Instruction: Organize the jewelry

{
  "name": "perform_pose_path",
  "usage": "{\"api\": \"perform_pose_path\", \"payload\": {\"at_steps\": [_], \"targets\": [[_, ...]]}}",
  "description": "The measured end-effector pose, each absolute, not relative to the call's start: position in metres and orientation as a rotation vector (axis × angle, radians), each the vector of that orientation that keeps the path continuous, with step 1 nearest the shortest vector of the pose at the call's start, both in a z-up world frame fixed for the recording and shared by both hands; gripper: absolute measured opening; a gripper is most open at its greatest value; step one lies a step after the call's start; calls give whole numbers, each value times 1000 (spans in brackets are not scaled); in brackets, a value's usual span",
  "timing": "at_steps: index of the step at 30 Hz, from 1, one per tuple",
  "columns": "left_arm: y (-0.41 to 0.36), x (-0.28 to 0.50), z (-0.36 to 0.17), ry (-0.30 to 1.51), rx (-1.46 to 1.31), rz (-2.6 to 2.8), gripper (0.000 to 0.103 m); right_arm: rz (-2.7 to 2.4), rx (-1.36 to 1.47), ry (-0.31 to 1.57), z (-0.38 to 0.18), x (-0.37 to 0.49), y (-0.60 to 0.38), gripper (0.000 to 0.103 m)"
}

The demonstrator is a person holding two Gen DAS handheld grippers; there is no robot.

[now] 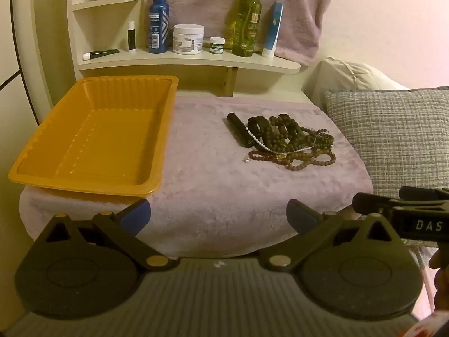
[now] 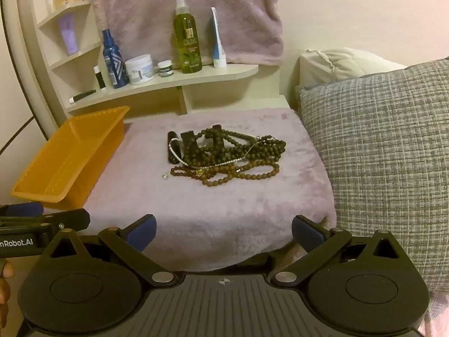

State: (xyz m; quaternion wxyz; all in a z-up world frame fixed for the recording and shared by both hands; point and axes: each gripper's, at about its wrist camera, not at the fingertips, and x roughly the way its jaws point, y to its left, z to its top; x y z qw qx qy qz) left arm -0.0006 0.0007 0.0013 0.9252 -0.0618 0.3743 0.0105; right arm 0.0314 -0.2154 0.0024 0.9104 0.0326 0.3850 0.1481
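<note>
Left wrist: left gripper (image 1: 218, 215) spread wide, nothing between. Orange tray (image 1: 28, 168) at towel's (image 1: 210, 191) left edge, bead pile (image 1: 291, 143) right of centre, path clear.
Right wrist: right gripper (image 2: 224, 231) spread, empty. Beads (image 2: 230, 154) mid-towel, cushion (image 2: 387, 154) just right, bottles (image 2: 187, 36) on shelf (image 2: 168, 84) behind.

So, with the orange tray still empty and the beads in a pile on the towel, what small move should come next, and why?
Probably bring the right gripper forward and down toward the bead pile. Its jaws stand wide open with nothing between them, and the pile lies straight ahead of it, apart from the empty orange tray. The left gripper is also open and faces tray and towel.
</note>
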Motion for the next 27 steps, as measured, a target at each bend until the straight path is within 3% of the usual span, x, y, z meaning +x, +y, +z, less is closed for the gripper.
{"api": "perform_pose_path", "payload": {"at_steps": [27], "targets": [[1,-2,-1,770,-126,27,102,307,67,797,3,31,-216,102]]}}
